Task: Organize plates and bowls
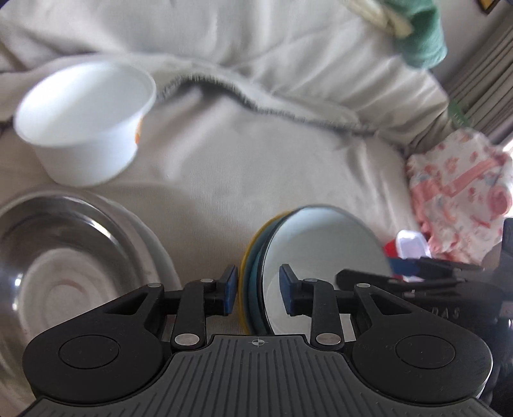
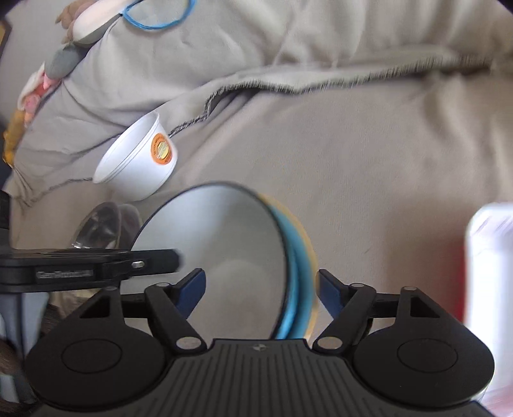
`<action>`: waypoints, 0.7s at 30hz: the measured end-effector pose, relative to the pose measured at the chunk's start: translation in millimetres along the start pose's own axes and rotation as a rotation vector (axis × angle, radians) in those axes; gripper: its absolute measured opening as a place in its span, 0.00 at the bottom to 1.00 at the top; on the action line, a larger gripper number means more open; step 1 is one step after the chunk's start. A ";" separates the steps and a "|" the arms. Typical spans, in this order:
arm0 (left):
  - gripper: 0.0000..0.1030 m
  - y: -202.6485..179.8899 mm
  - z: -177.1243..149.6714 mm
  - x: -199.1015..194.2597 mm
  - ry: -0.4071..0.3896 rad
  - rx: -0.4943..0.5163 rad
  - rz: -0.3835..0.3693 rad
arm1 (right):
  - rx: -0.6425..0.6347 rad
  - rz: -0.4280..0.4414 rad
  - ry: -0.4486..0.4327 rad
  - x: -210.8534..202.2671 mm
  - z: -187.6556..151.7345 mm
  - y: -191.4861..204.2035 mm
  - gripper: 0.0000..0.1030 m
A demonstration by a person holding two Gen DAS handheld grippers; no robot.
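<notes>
A stack of plates (image 1: pixel 320 253), pale grey in front with blue and yellow ones behind, stands on edge. My left gripper (image 1: pixel 258 290) is shut on the stack's rim. In the right wrist view the same stack (image 2: pixel 224 256) sits between the spread fingers of my right gripper (image 2: pixel 261 292), which is open and not touching it. A white paper bowl (image 1: pixel 85 123) with an orange label lies tilted on the beige cloth; it also shows in the right wrist view (image 2: pixel 138 160). A steel bowl (image 1: pixel 64 256) sits at the left on a white plate (image 1: pixel 160 256).
Beige bedding (image 1: pixel 256 154) covers the surface, with a folded blanket edge (image 1: pixel 288 106) behind. A pink patterned cloth (image 1: pixel 458 199) lies at the right. A red and white container (image 2: pixel 487 272) stands at the right. A blue ring (image 2: pixel 157 19) lies at the back.
</notes>
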State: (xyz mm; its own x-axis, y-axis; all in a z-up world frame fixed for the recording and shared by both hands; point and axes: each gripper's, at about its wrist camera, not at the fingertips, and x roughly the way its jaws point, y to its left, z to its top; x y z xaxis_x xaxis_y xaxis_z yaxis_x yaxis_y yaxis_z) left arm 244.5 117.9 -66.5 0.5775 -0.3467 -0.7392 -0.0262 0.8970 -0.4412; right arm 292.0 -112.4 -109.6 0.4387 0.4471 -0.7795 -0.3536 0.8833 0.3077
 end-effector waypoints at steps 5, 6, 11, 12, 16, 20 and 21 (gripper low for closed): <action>0.31 49.5 27.4 -53.6 -0.257 -0.143 -0.015 | -0.138 -0.164 -0.070 -32.6 34.3 28.4 0.91; 0.31 60.7 35.8 -60.0 -0.306 -0.165 0.042 | -0.147 -0.180 -0.080 -32.5 43.1 36.4 0.96; 0.31 122.9 74.2 -57.5 -0.325 -0.220 0.246 | -0.145 -0.207 0.018 9.7 88.6 85.2 1.00; 0.31 136.3 74.5 -53.6 -0.309 -0.227 0.250 | -0.135 -0.198 0.042 21.2 94.3 93.3 1.00; 0.31 177.2 76.0 -43.2 -0.290 -0.320 0.246 | -0.105 -0.139 0.050 61.6 112.0 125.0 1.00; 0.31 193.5 75.0 -33.3 -0.265 -0.348 0.199 | -0.066 -0.107 -0.022 99.8 135.7 147.4 1.00; 0.31 196.7 75.1 -30.0 -0.255 -0.354 0.198 | -0.047 -0.104 -0.019 113.0 141.1 148.3 1.00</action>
State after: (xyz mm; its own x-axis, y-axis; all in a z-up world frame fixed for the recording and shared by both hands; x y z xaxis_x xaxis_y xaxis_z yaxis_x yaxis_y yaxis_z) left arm 283.2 325.4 -92.9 0.7138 -0.0606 -0.6978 -0.4066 0.7754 -0.4832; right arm 405.7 89.0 -75.0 0.4907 0.3563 -0.7951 -0.3431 0.9179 0.1995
